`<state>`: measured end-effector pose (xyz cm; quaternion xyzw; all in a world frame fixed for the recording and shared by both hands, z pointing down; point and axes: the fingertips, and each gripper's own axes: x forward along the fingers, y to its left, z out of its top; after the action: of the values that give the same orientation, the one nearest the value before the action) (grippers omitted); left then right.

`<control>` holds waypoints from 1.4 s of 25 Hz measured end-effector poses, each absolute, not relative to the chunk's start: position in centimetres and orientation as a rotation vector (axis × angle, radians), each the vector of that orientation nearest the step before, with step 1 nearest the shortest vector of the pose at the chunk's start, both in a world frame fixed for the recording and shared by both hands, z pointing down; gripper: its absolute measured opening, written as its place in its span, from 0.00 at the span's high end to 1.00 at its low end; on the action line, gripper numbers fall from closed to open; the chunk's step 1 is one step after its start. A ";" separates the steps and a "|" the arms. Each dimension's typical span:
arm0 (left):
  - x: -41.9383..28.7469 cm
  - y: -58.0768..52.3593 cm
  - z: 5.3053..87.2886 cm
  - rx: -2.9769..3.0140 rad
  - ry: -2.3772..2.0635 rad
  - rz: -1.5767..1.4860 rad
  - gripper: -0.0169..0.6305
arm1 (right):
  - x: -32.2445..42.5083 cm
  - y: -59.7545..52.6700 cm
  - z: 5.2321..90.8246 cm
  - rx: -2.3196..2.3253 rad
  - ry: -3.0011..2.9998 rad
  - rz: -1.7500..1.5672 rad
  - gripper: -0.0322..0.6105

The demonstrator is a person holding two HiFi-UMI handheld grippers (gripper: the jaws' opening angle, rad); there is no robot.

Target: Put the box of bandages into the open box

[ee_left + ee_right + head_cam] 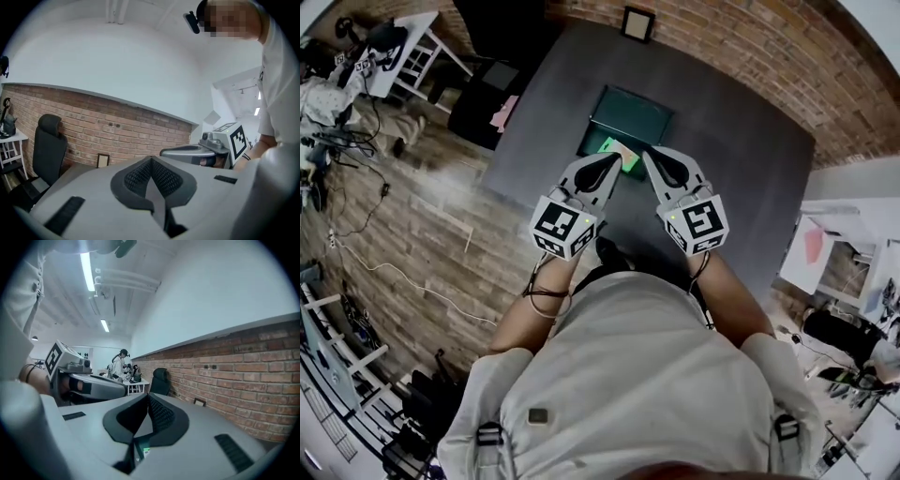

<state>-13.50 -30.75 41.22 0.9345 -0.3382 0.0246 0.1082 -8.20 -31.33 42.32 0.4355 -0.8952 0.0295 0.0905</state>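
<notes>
Forearms bent up at the elbows in front of the chest, both hands raised side by side above the near edge of the dark grey table (750, 159). L gripper (611, 163) and R gripper (652, 159) point away from the body, approx level, tips angled in toward each other in a V, close but apart. Jaws: L gripper's are pressed flat together w/ nothing btw them, per the left gripper view; R gripper's are likewise closed tight and empty in the right gripper view. Each gripper also shows side-on in the other's view, hand wrapped round its grip. Bandage box (617, 150), green, lies below and beyond the tips at the near edge of the open box (630, 114), partly hidden behind the grippers; can't tell if it sits fully inside. Neither gripper touches it. Counts: 2 grippers, 2 marker cubes (563, 225) (1 per gripper), 1 open box w/ dark green inside, 1 bandage box, 1 black office chair (49, 145) by the brick wall (140, 129), 1 small picture frame (102, 161) leaning at the foot of that wall, 1 other person (119, 364) far off in the right gripper view.
</notes>
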 end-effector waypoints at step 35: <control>-0.3 -6.0 33.2 2.784 -1.376 0.030 0.95 | 6.0 -6.8 35.4 0.979 -2.891 -0.149 0.91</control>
<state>-0.32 -5.98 33.19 0.8963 -0.4430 0.0096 0.0183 5.98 -6.83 35.45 0.3201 -0.9452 -0.0486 0.0428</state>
